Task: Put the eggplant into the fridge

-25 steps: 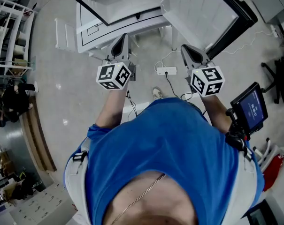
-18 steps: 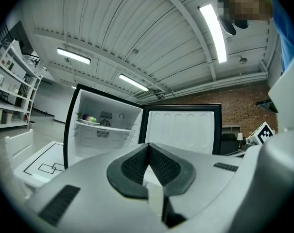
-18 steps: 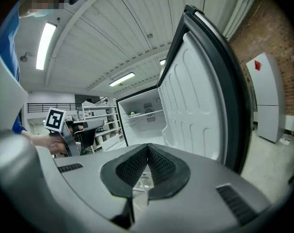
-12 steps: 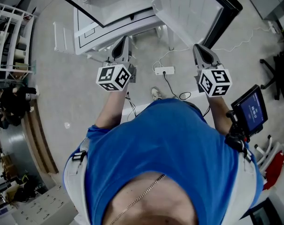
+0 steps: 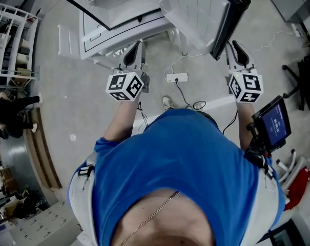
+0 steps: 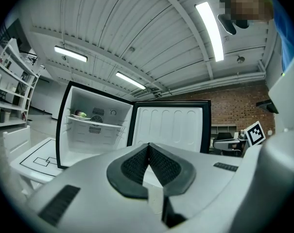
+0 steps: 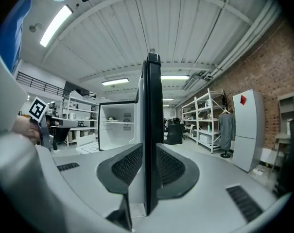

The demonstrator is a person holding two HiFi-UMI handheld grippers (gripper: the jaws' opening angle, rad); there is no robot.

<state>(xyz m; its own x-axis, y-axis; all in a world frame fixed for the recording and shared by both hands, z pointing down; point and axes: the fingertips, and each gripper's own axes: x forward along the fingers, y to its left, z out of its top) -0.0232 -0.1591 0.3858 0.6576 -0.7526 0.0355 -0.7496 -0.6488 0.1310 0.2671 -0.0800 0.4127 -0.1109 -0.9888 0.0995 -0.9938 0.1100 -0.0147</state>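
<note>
The white fridge stands open, its black-edged door swung out to the right. A small green and dark thing, seemingly the eggplant, lies on the upper shelf inside. My left gripper is shut and empty and points at the open fridge from a distance; from the head view it hangs before the cabinet. My right gripper has just been opening, and its jaws straddle the door's free edge, white face on one side, black on the other. I see no firm pinch.
A white power strip and cables lie on the floor between the grippers. A wire rack stands at the left, and a small screen on a stand at the right. Storage shelves and a white cabinet stand beyond the door.
My right gripper moved right and forward to the door's outer edge, and its jaws parted around it. The left gripper drifted slightly toward the fridge, still shut.
</note>
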